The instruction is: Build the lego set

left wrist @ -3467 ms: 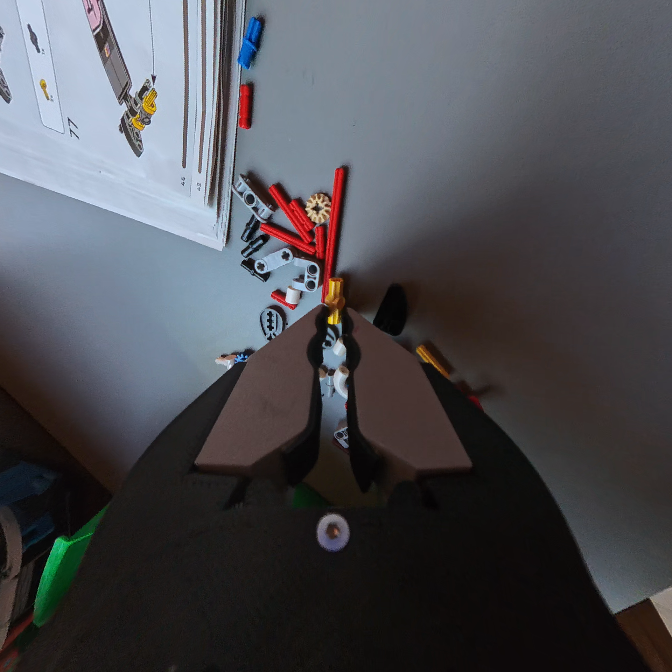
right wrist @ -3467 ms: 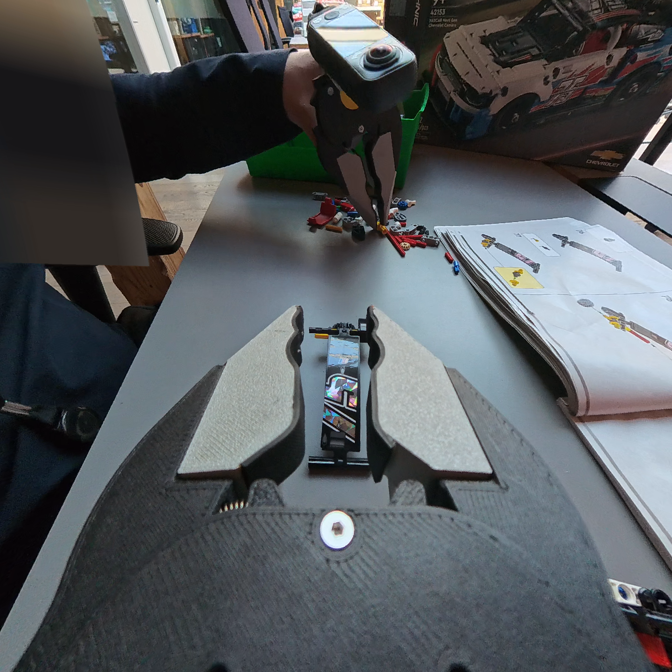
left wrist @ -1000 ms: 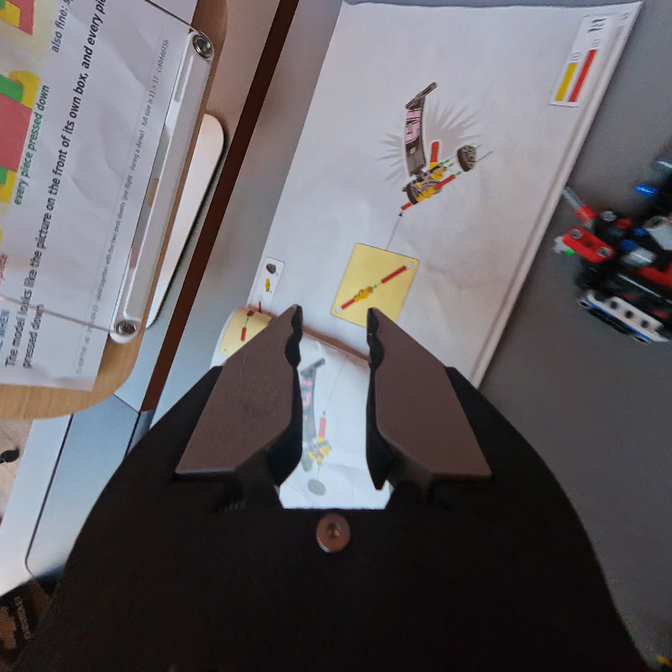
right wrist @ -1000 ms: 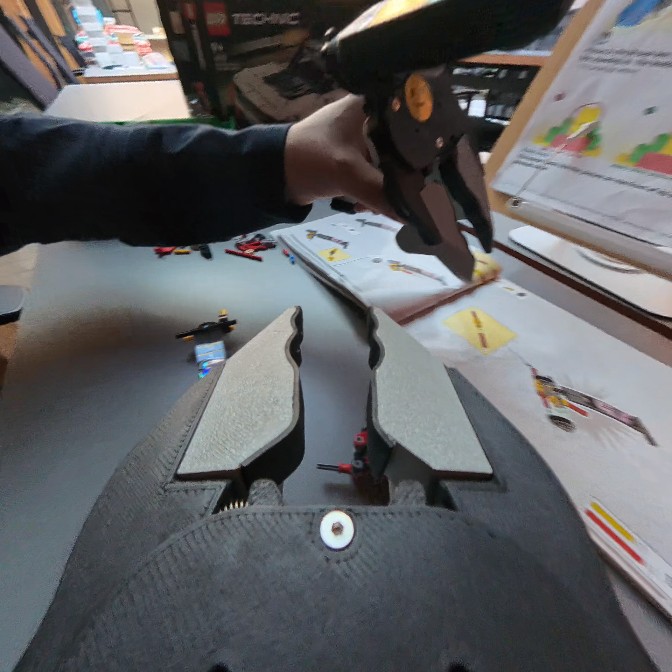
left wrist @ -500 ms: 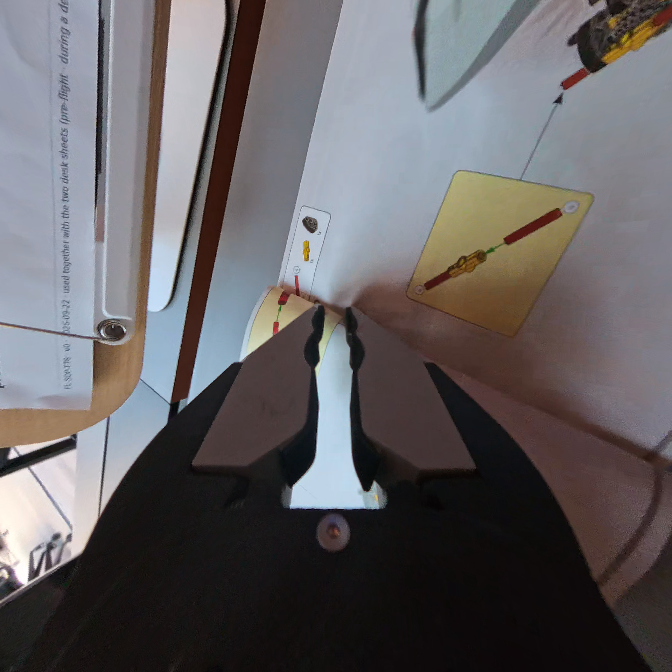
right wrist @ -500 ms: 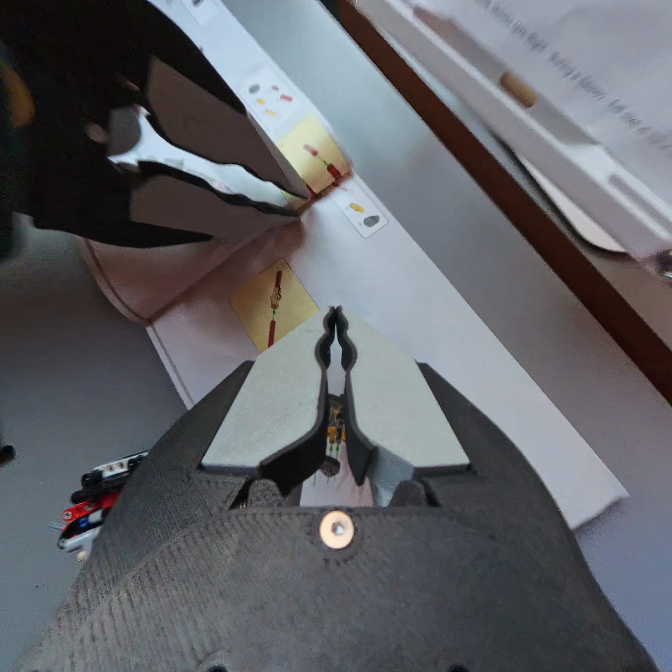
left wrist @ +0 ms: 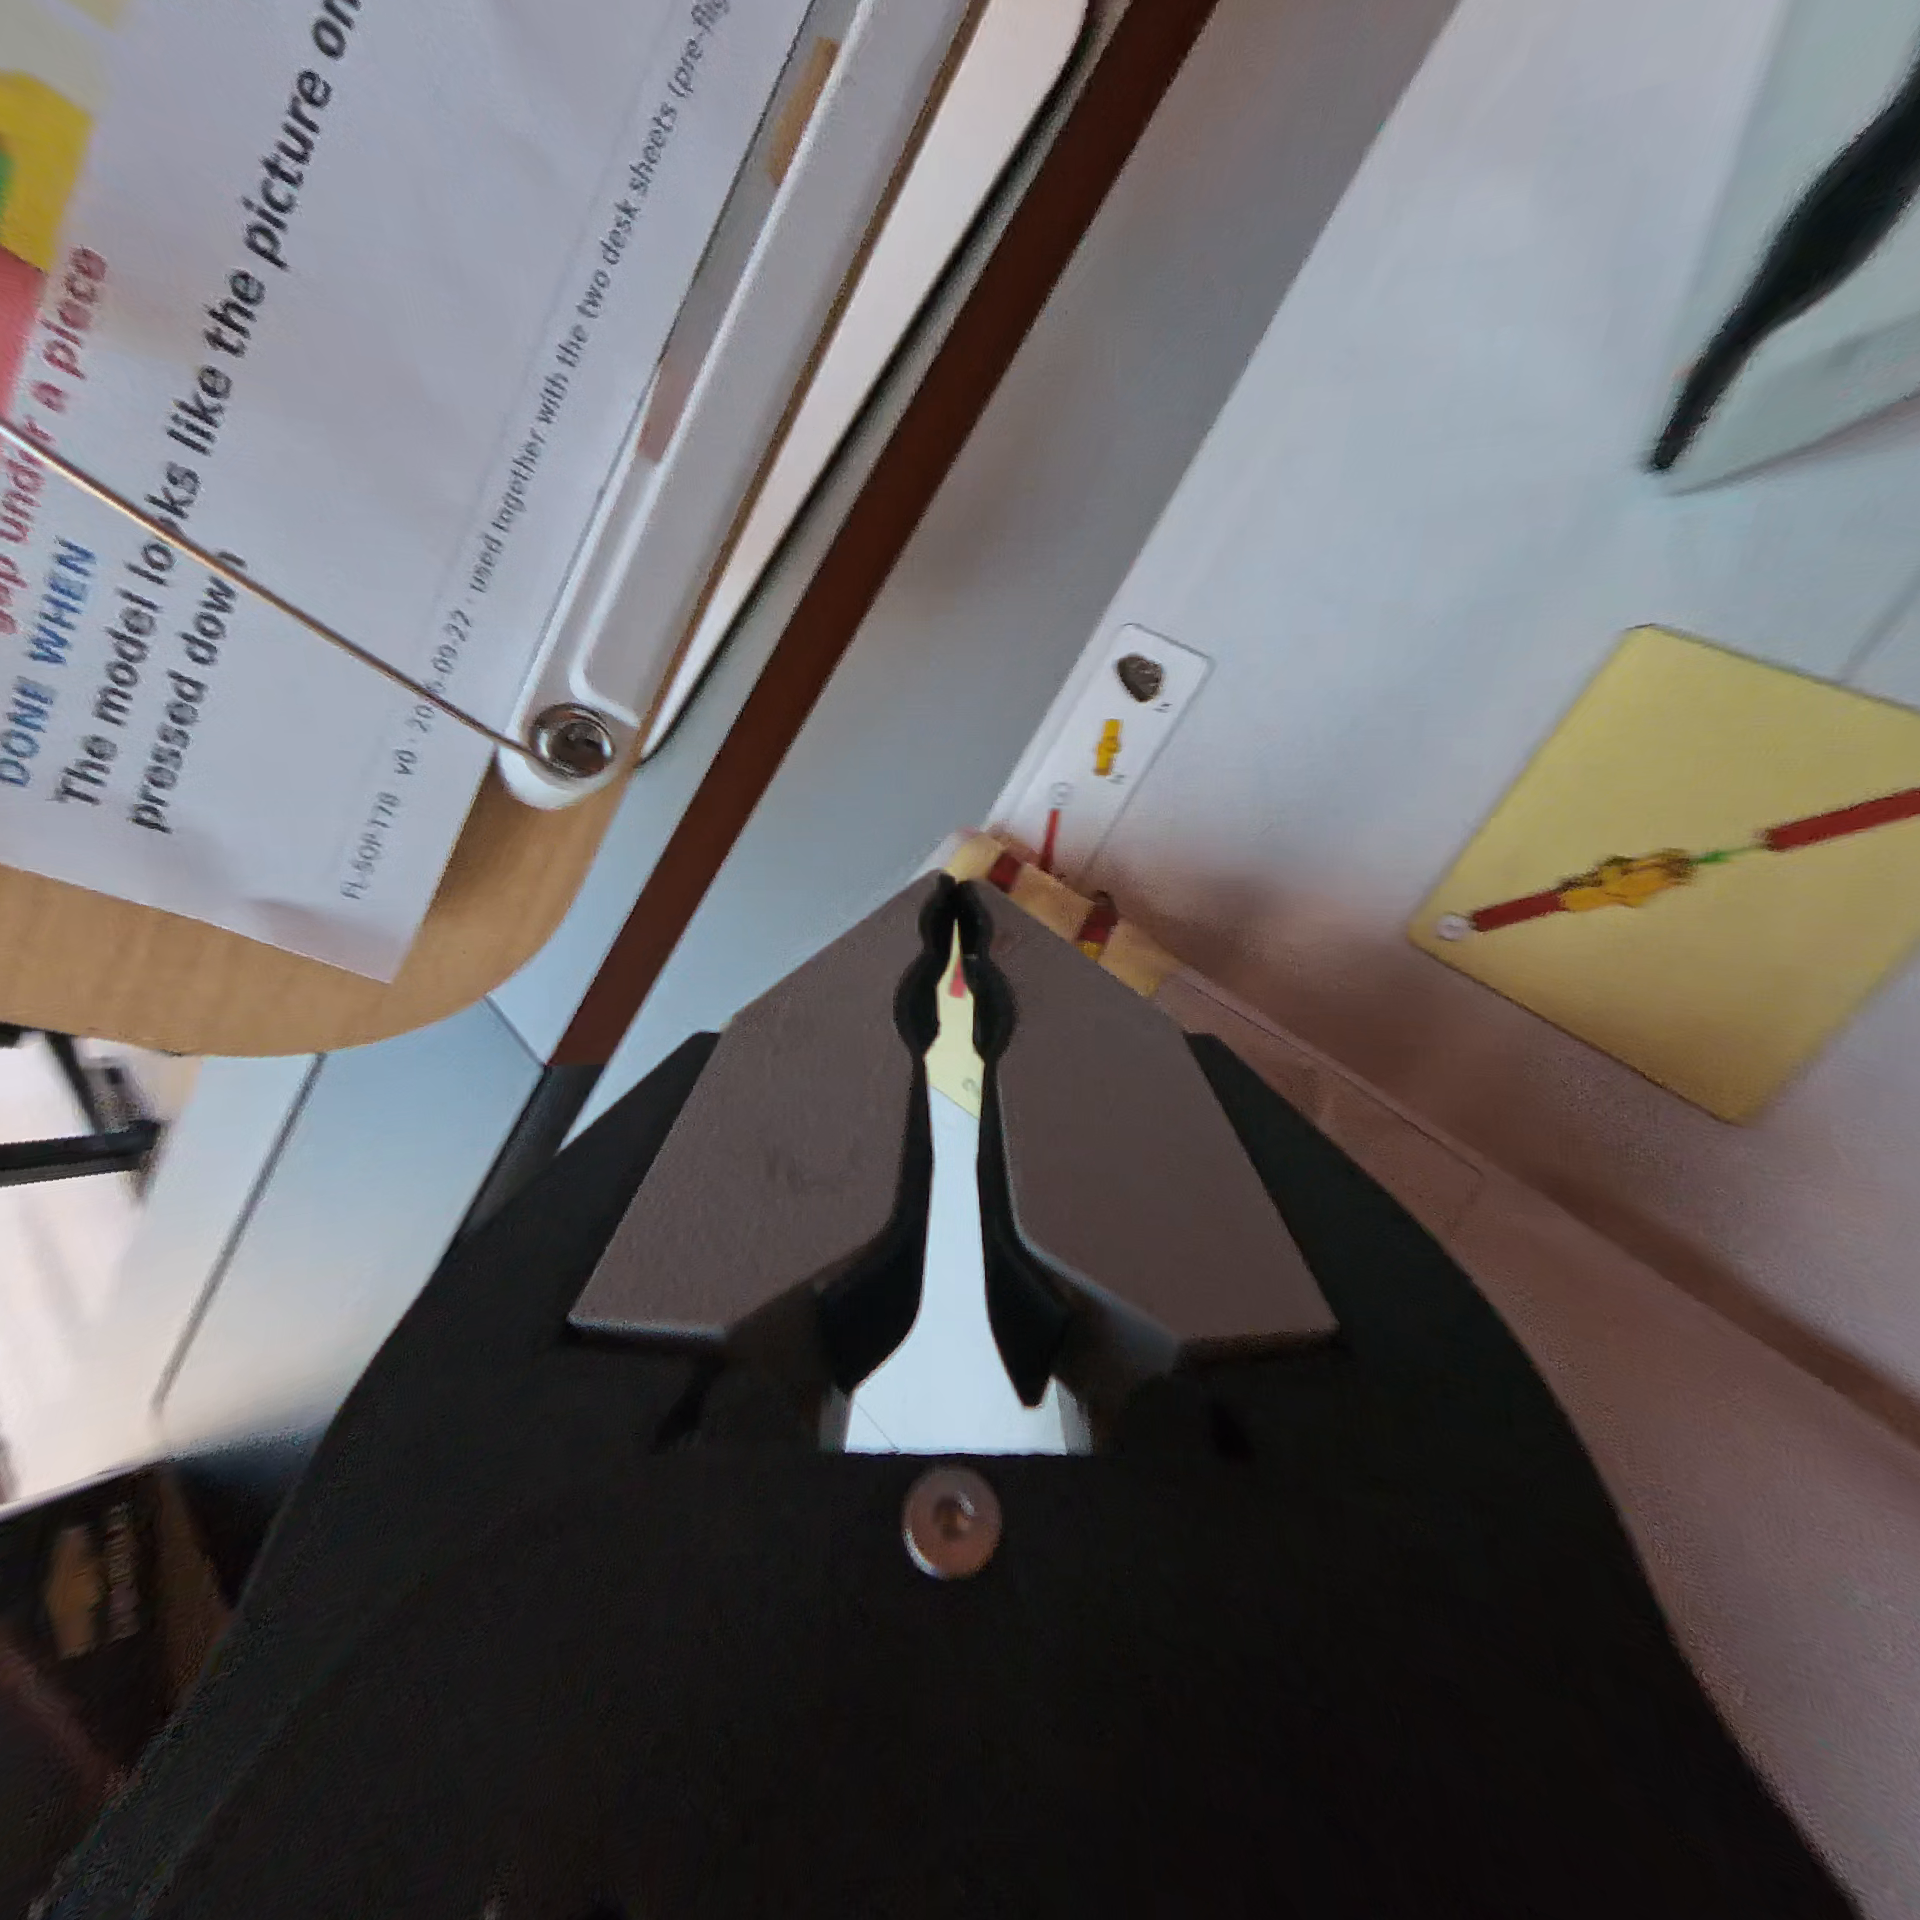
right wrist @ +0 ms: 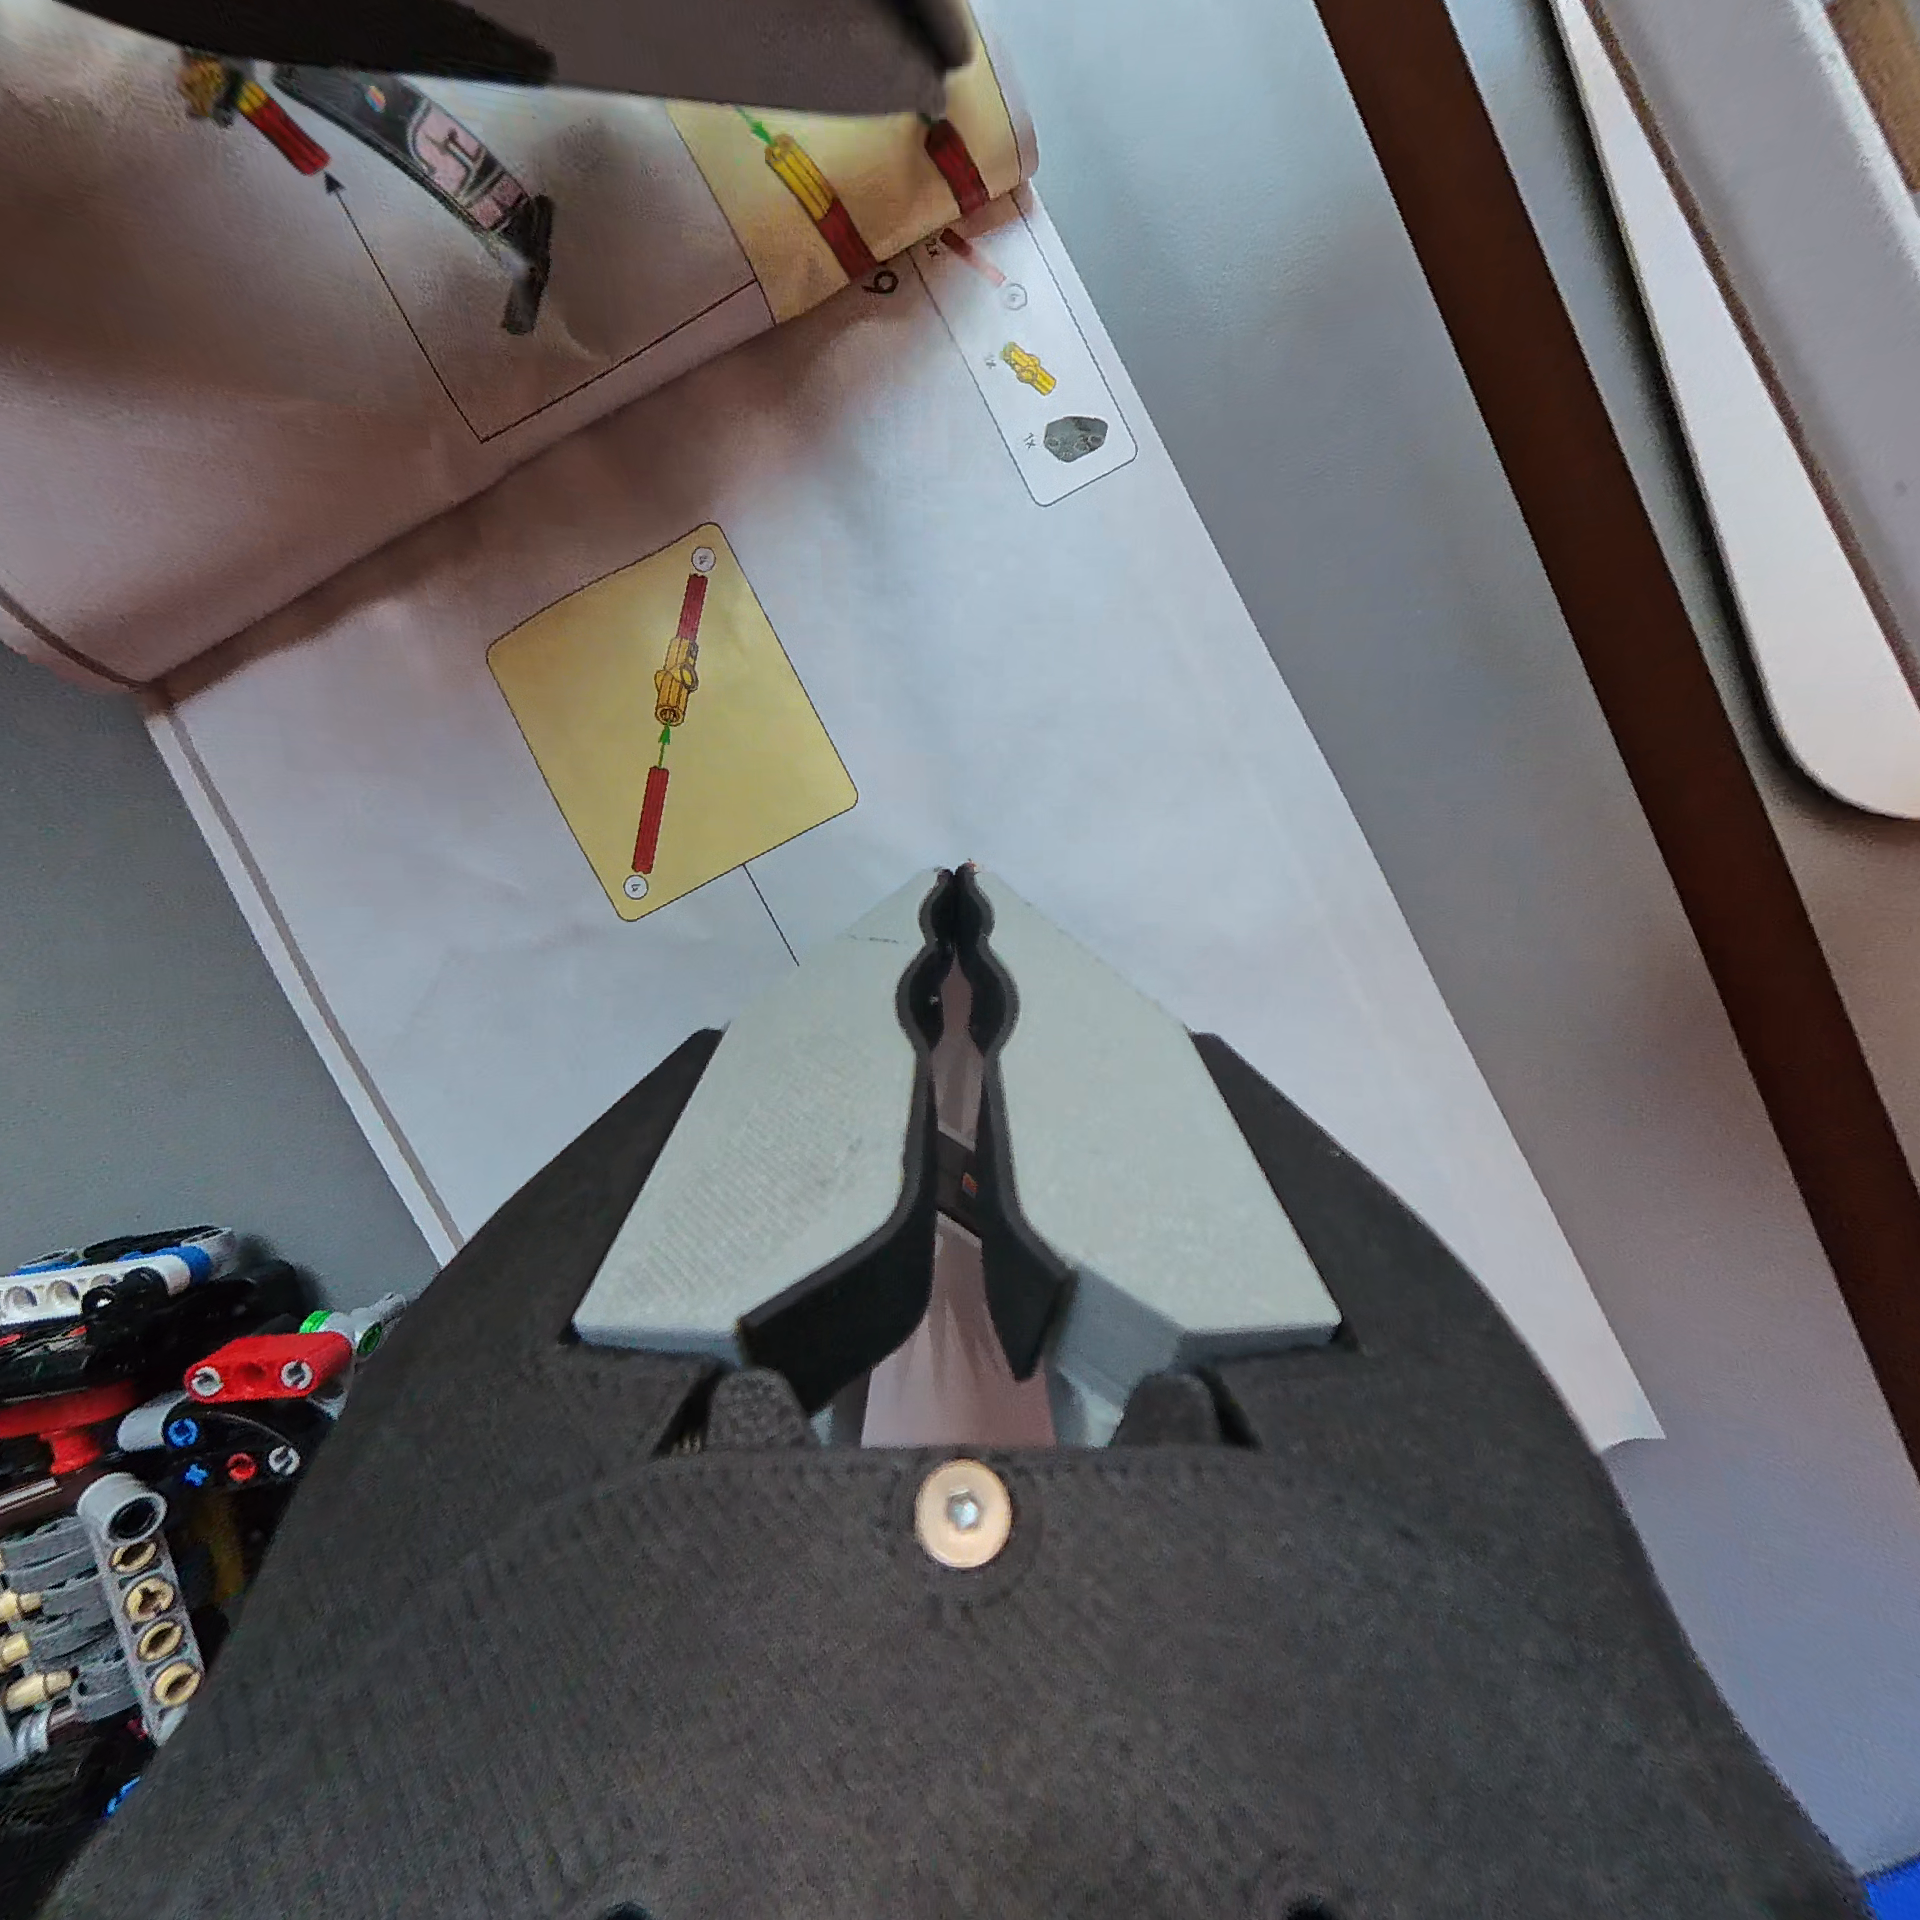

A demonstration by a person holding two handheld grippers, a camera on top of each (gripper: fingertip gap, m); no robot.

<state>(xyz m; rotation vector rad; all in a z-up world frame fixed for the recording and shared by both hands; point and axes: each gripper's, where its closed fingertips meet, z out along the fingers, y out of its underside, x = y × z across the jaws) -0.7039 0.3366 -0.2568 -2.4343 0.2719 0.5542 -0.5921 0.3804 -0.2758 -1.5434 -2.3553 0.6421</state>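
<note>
Booklet page (right wrist: 623, 343), on the bench (right wrist: 1299, 520): thin, limp, likely easily torn; best held at its curled corner (left wrist: 1039, 883). My left tongs (left wrist: 956, 896) are closed on that corner. My right tongs (right wrist: 956, 878) are closed tip to tip over the flat page (right wrist: 1039, 727).

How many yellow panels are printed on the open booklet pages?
2. One yellow panel on the flat page; another on the curled page pinched by the left hand-held gripper. More may be hidden.

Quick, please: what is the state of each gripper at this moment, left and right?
Left gripper: closed on the curled corner of a booklet page.
Right gripper: closed, holding nothing visible, tips down at the open booklet page.
</note>
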